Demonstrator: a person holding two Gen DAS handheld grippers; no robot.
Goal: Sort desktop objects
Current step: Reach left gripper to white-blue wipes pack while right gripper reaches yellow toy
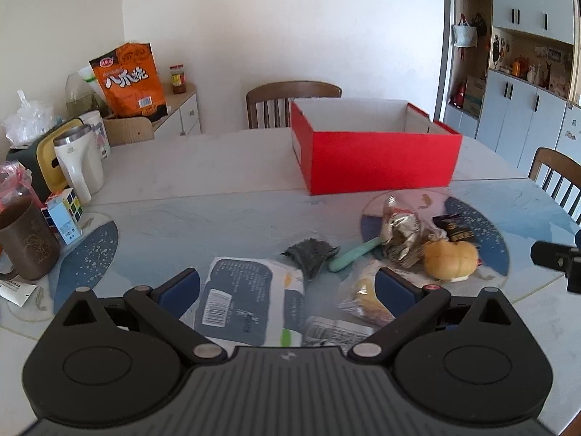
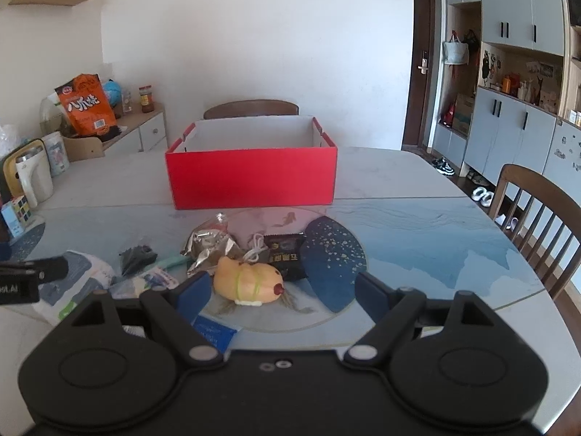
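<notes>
A red open box [image 1: 377, 160] stands at the table's far side, also in the right wrist view [image 2: 250, 178]. Before it lie a yellow toy [image 1: 450, 259] [image 2: 248, 281], a crumpled foil bag [image 1: 399, 232] [image 2: 208, 245], a black packet [image 2: 285, 256], a mint green stick [image 1: 354, 254], a dark pouch [image 1: 312, 254] [image 2: 136, 256] and a white and blue wipes pack [image 1: 247, 301]. My left gripper [image 1: 287, 290] is open above the wipes pack. My right gripper [image 2: 283, 292] is open just right of the yellow toy, holding nothing.
At the left stand a brown mug [image 1: 25, 243], a puzzle cube [image 1: 69, 207], a white jug [image 1: 78, 167] and an orange snack bag [image 1: 130, 76]. Wooden chairs [image 2: 533, 214] stand behind and to the right. The table edge is near on the right.
</notes>
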